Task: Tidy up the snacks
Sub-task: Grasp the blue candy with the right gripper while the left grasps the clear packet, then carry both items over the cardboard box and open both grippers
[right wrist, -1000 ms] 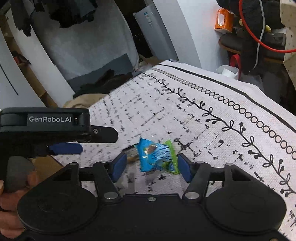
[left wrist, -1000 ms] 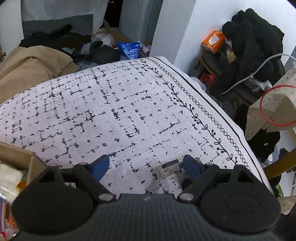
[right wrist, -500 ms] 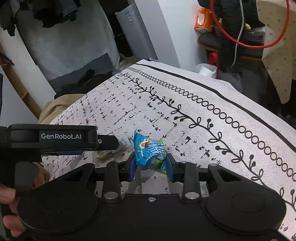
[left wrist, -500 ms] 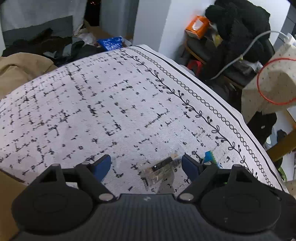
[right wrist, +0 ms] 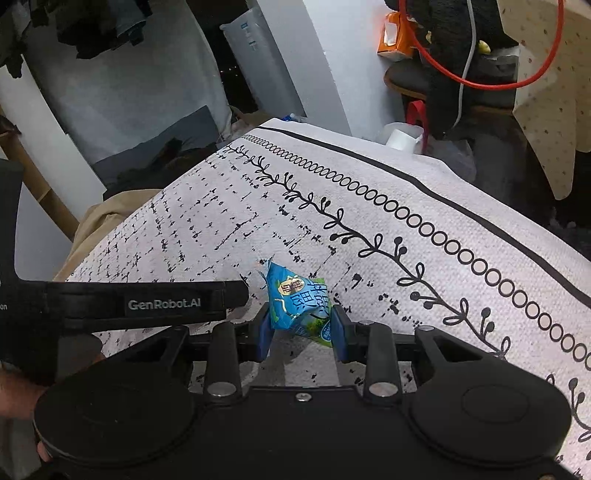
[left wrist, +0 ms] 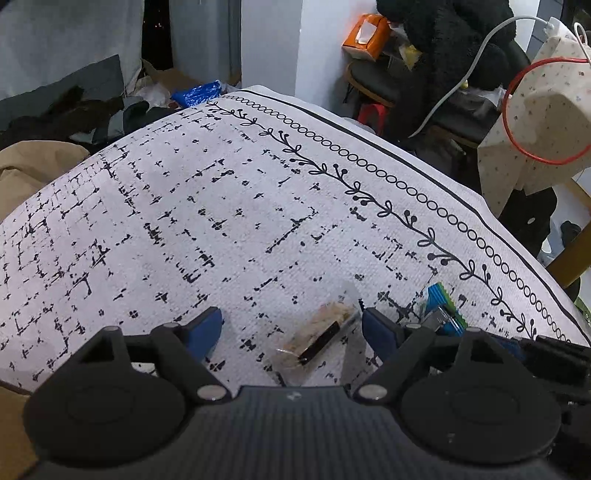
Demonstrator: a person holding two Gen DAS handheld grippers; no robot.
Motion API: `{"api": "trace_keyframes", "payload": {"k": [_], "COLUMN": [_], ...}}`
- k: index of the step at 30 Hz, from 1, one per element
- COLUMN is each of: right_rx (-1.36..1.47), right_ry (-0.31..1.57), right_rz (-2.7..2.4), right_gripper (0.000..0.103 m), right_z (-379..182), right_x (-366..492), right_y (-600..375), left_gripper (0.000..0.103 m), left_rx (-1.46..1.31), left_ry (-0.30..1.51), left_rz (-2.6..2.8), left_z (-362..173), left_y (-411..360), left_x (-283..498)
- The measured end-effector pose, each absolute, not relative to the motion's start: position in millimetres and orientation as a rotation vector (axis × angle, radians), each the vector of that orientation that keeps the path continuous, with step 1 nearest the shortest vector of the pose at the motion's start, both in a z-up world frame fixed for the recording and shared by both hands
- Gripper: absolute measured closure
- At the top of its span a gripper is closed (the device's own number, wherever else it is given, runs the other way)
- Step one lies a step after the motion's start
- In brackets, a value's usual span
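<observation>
A clear-wrapped snack (left wrist: 321, 330), with pale crumbs and a dark bar inside, lies on the white patterned tablecloth (left wrist: 221, 221). My left gripper (left wrist: 291, 323) hovers over it. Its jaws are closing with the snack between them, near the right finger, and the pads are not pressing on it. My right gripper (right wrist: 301, 326) is shut on a blue and green snack packet (right wrist: 295, 295), which stands up crumpled between the blue pads, just above the cloth. That packet (left wrist: 443, 310) also shows beside the left gripper's right finger. The left gripper's black side bar (right wrist: 162, 304) crosses the right wrist view.
A cardboard box edge (left wrist: 11, 424) sits at the lower left. The cloth's bordered edge (left wrist: 480, 199) drops off on the right. Beyond it stand a chair with a black coat (left wrist: 443, 48), an orange tissue box (left wrist: 364, 35) and a red hoop (left wrist: 517, 147). Beige fabric (left wrist: 33, 166) lies at the far left.
The right gripper closed on the blue packet and raised it a little. The left gripper sank and shifted towards the clear-wrapped snack, which now lies between its fingers.
</observation>
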State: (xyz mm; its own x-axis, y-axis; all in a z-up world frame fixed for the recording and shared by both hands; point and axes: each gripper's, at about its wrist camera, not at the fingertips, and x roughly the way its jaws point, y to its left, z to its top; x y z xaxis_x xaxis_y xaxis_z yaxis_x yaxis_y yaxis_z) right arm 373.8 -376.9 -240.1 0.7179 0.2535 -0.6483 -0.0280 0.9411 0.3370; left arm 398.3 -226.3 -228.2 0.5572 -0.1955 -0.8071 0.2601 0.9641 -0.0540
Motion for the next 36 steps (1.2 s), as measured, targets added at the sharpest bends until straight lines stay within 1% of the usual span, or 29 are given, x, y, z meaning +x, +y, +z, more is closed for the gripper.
{"api": "trace_keyframes", "payload": {"k": [2, 3, 4, 6, 7, 8, 13, 24, 36], "right_rx": [0.306, 0.302, 0.298, 0.310, 0.317, 0.320, 0.315, 0.291, 0.264], "right_ry": [0.756, 0.756, 0.755, 0.753, 0.751, 0.749, 0.732, 0.656, 0.563], "right_rz": [0.158, 0.158, 0.157, 0.156, 0.157, 0.157, 0.164, 0.228, 0.310], "right_gripper": [0.071, 0.071, 0.071, 0.072, 0.072, 0.072, 0.073, 0.073, 0.074], "right_z": [-240, -240, -240, -239, -238, -237, -229, -197, -160], "right_x": [374, 374, 375, 376, 376, 376, 375, 361, 345], "right_y": [-376, -375, -374, -375, -376, -376, -373, -351, -326], "left_gripper": [0.030, 0.039, 0.045, 0.067, 0.076, 0.077, 0.079, 0.079, 0.079], "left_rx": [0.082, 0.089, 0.094, 0.095, 0.096, 0.107, 0.081, -0.014, -0.092], "left_ry": [0.935, 0.927, 0.920, 0.917, 0.922, 0.920, 0.907, 0.837, 0.797], "left_rz": [-0.265, -0.268, -0.279, -0.300, -0.308, -0.305, -0.274, -0.164, -0.011], "left_z": [-228, -228, -227, -225, -224, -223, -211, -156, -104], "left_y": [-229, -231, -232, -234, -235, -236, -230, -195, -134], "left_x": [398, 396, 395, 392, 392, 391, 381, 356, 309]}}
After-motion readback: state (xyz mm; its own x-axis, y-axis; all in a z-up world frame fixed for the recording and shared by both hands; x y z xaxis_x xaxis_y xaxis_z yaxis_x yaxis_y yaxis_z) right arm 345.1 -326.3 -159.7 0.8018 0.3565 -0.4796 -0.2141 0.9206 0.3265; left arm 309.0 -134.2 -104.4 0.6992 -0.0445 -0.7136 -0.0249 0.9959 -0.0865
